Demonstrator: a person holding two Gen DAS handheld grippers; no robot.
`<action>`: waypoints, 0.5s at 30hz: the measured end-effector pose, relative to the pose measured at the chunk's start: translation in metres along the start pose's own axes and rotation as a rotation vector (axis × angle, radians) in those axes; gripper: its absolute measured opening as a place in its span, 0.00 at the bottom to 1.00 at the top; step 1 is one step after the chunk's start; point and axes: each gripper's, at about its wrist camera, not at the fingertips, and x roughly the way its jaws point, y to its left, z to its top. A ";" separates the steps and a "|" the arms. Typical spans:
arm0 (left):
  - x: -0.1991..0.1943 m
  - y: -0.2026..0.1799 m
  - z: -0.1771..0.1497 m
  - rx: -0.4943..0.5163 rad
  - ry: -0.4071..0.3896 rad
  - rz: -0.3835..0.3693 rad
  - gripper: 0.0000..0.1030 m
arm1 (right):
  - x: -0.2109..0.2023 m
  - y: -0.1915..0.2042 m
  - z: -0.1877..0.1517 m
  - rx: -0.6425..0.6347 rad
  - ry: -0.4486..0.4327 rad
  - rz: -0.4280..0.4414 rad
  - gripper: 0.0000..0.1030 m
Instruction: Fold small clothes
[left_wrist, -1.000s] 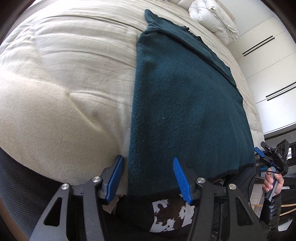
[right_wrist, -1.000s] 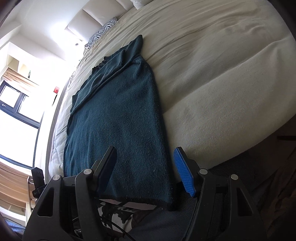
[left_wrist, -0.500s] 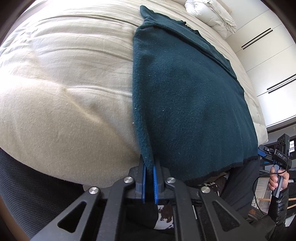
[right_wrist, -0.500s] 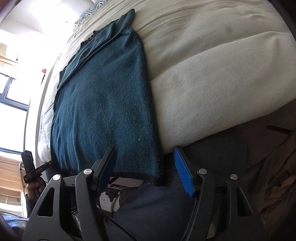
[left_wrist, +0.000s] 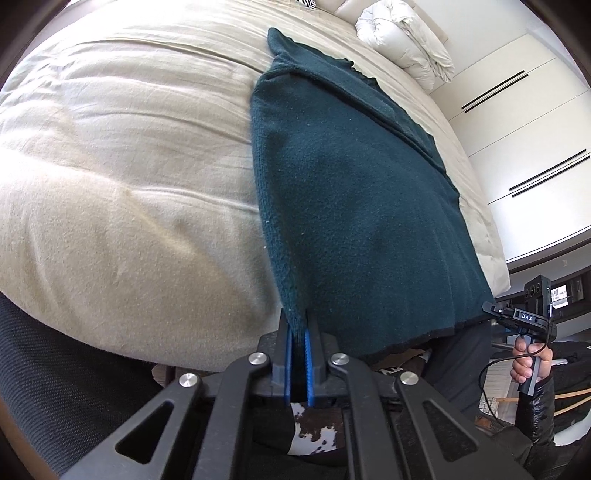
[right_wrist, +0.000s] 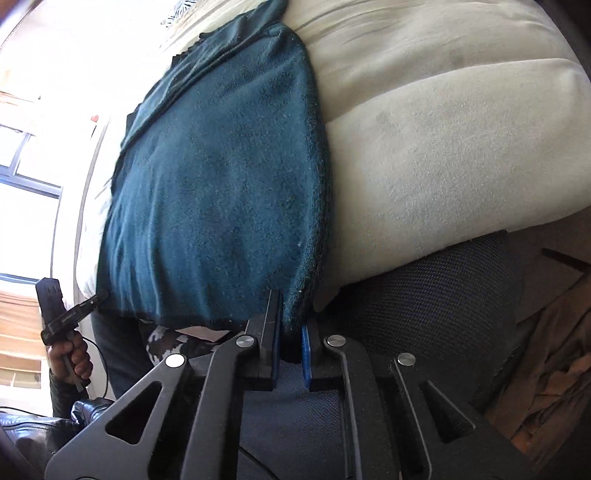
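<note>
Garment: a dark teal garment (left_wrist: 362, 206), thick and fuzzy like fleece or soft knit, with pale lint specks; it lies flat and long on the bed, its near hem hanging over the front edge.
Far end: a second layer of the same cloth lies folded across it, with a wavy, ruffled edge.
My left gripper (left_wrist: 298, 347): black plastic arms with silver rivets and ribbed blue pads; my jaws are closed tight on the garment's near left corner, the cloth pinched upright between the pads.
My right gripper (right_wrist: 291, 332): same build; my jaws have just closed and now pinch the near right corner, where the thick rolled side edge bunches between the pads.
Bed (left_wrist: 122, 192): a cream, softly creased cotton cover over a plump mattress with a rounded front edge; below it a dark woven mesh base.
White duvet (left_wrist: 406, 40): puffy and bundled at the far end of the bed.
Wardrobe (left_wrist: 517, 140): smooth white doors with thin black slot handles, to the right of the bed.
Window (right_wrist: 26, 177): dark-framed and very bright, on the other side.
My hands: each grips a black handle, seen from the opposite camera, with a shiny black sleeve.
</note>
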 end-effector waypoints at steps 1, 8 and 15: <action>-0.003 0.001 0.001 -0.010 -0.007 -0.022 0.06 | -0.004 0.002 0.001 0.005 -0.018 0.034 0.07; -0.030 0.001 0.018 -0.077 -0.092 -0.202 0.06 | -0.039 0.018 0.018 0.035 -0.167 0.229 0.06; -0.050 0.000 0.044 -0.165 -0.192 -0.353 0.06 | -0.053 0.034 0.051 0.070 -0.250 0.356 0.06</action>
